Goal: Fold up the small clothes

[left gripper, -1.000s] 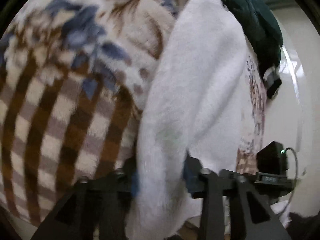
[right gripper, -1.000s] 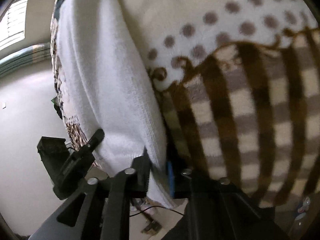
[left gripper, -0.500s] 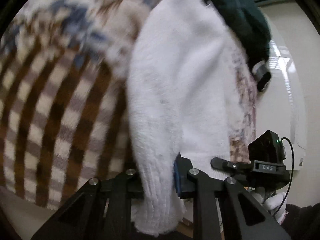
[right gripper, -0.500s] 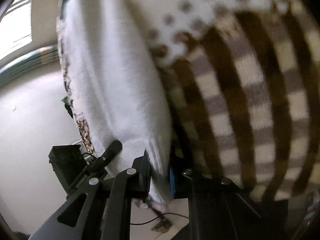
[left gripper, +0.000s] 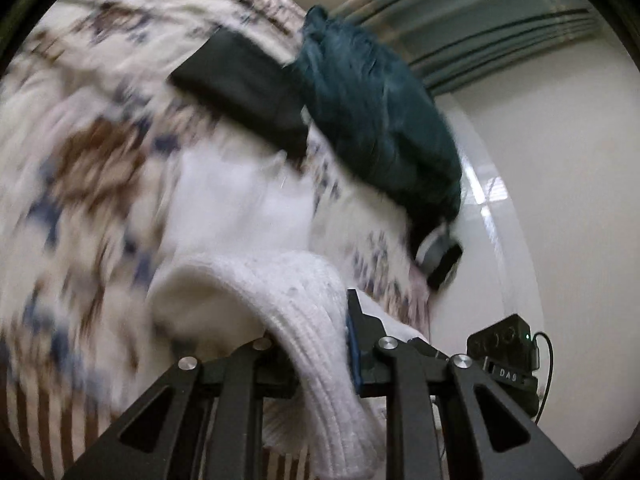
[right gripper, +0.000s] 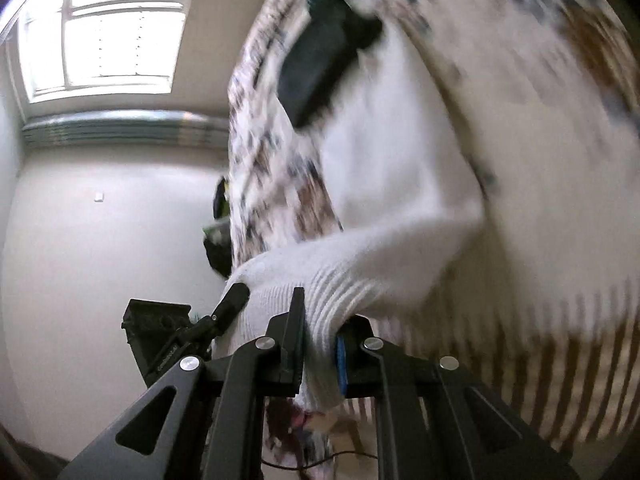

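Two tongs, each clamped on a white ribbed knit garment above a bed

Left tongs: jaws drawn together on a thick ribbed fold of the white knit, cloth bulging up between the pads and hanging down below them, blue pad lining against the cloth on the right side

Right tongs: jaws pressed on the ribbed edge of the same white garment, a short tail of cloth drooping under the pads; other tongs' black body close by at the lower left, its tip touching the knit

Garment stretched from both grips away over a patterned fleece blanket, brown, blue and cream, with brown stripes toward the near edge; much of blanket and garment blurred

Farther along the blanket: a flat black folded item beside a dark teal cloth heap, the two touching

Behind: pale wall, bright window over a grey-green ribbed band
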The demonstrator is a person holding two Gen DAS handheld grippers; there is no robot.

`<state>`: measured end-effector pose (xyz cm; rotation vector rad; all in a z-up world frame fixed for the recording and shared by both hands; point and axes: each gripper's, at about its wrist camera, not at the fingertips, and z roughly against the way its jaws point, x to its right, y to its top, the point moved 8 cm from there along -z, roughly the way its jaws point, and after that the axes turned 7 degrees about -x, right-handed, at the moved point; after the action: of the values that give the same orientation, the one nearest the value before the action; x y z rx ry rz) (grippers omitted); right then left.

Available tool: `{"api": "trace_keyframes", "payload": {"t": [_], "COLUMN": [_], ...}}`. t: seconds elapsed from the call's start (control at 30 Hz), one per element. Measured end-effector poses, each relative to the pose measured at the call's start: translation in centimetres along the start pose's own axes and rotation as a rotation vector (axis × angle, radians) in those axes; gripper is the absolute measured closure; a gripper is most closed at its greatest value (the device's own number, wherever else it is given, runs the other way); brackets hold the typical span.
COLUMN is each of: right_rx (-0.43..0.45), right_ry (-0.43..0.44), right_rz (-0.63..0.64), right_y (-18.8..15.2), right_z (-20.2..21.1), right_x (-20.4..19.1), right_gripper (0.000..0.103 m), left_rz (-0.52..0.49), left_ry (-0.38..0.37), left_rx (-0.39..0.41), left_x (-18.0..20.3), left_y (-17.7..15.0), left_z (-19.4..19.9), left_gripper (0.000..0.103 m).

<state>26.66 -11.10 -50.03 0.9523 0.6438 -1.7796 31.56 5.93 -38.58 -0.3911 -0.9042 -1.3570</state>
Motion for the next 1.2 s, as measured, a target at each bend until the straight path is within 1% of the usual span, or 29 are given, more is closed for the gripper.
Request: {"api": "trace_keyframes", "payload": {"t": [0.03,0.07,0.1,0.13,0.17,0.2,0.27,0.3,0.33,0.37,0.4,0.43,0.47,0.5,0.53,0.57,0.63,0.67,0.7,0.8,0.83,0.87,0.9,0.93,1.0,1.03,1.07,1.17,1.2], "right_rx": [0.023,0.047,0.063,0.076,0.094,0.107,0.097,0.079,0.067,0.067,0.084,0.106,0.127,0.143,0.154,0.155,0.155,0.149,0.143,0.098,0.075,0.059,0.042,0.038,0.073,0.09,0.13,0.22,0.226], "right_ry": [-0.009,-0.024,-0.039,-0.051,-0.073,-0.1,-0.127,-0.138,-0.138,-0.13,-0.109,-0.076,-0.041,-0.028,-0.045,-0.074,-0.154,-0.193,-0.215,-0.298,-0.318,-0.332,-0.359,-0.398,-0.424,-0.437,-0.454,-0.46,-0.451], "right_rz": [0.012,0.024,0.03,0.029,0.015,0.003,-0.05,-0.081,-0.102,-0.117,-0.122,-0.12,-0.115,-0.114,-0.111,-0.107,-0.109,-0.116,-0.117,-0.086,-0.062,-0.038,-0.014,0.005,0.029,0.034,0.037,0.016,0.008], "right_y": [2.2,5.3,8.0,10.2,13.5,15.9,20.4,21.9,22.9,24.0,24.8,25.1,25.2,25.1,24.9,24.8,24.3,24.1,24.1,24.4,24.6,24.5,24.6,24.6,24.8,25.0,25.4,26.8,27.5], "right_z": [0.0,-0.8,-1.9,-2.4,-3.6,-4.8,-7.0,-8.2,-9.0,-9.3,-9.2,-8.9,-8.6,-8.2,-7.8,-7.6,-7.5,-7.6,-7.8,-9.5,-10.3,-10.8,-11.4,-11.6,-11.1,-10.6,-9.5,-6.5,-6.1], "right_x": [-0.3,-0.6,-1.0,-0.7,-0.5,0.0,2.0,3.0,3.6,4.3,4.7,4.8,4.9,5.0,5.2,5.6,6.8,7.5,8.0,9.4,9.6,9.7,9.8,9.9,9.6,9.5,9.3,8.6,8.6], "right_gripper": [0.09,0.09,0.09,0.09,0.09,0.09,0.089,0.086,0.083,0.082,0.073,0.056,0.049,0.038,0.035,0.035,0.035,0.035,0.035,0.035,0.039,0.045,0.075,0.096,0.097,0.103,0.103,0.103,0.103], "left_rz": [-0.006,-0.006,0.009,0.04,0.082,0.107,0.185,0.232,0.264,0.281,0.304,0.334,0.352,0.353,0.323,0.274,0.153,0.107,0.048,-0.079,-0.113,-0.158,-0.18,-0.194,-0.208,-0.203,-0.199,-0.195,-0.186], "left_ry": [0.003,0.0,-0.004,-0.008,-0.022,-0.022,-0.022,-0.038,-0.061,-0.086,-0.133,-0.19,-0.219,-0.219,-0.167,-0.105,0.025,0.062,0.116,0.227,0.26,0.27,0.277,0.278,0.242,0.242,0.238,0.274,0.283], "left_rx": [0.006,0.007,0.008,0.002,-0.021,-0.038,-0.08,-0.097,-0.103,-0.098,-0.08,-0.058,-0.043,-0.033,-0.029,-0.04,-0.109,-0.143,-0.187,-0.253,-0.263,-0.26,-0.267,-0.257,-0.217,-0.212,-0.204,-0.189,-0.193], "left_x": [-0.1,-0.5,-1.2,-2.2,-3.5,-4.2,-6.6,-7.9,-8.6,-8.9,-9.3,-9.7,-10.0,-10.5,-10.9,-11.1,-11.0,-10.9,-10.8,-10.7,-10.8,-10.5,-10.4,-10.1,-9.0,-8.8,-8.6,-9.1,-9.5], "left_y": [2.1,3.4,5.4,7.4,9.4,10.3,12.7,13.9,14.7,15.1,15.7,16.4,16.8,17.0,17.0,16.9,16.1,15.6,15.0,14.6,14.6,14.6,14.9,15.0,16.0,16.5,16.9,19.2,20.0], "left_z": [-1.4,-2.2,-3.6,-5.3,-7.4,-8.4,-11.3,-12.6,-13.0,-12.9,-12.6,-12.0,-11.5,-11.1,-10.7,-10.6,-11.7,-12.6,-13.9,-17.0,-17.7,-18.2,-18.7,-18.5,-17.5,-17.3,-17.0,-17.4,-18.0], "left_gripper": [0.087,0.087,0.087,0.086,0.086,0.083,0.077,0.071,0.061,0.058,0.05,0.041,0.037,0.032,0.031,0.031,0.031,0.031,0.031,0.033,0.056,0.085,0.095,0.096,0.096,0.096,0.096,0.096,0.096]}}
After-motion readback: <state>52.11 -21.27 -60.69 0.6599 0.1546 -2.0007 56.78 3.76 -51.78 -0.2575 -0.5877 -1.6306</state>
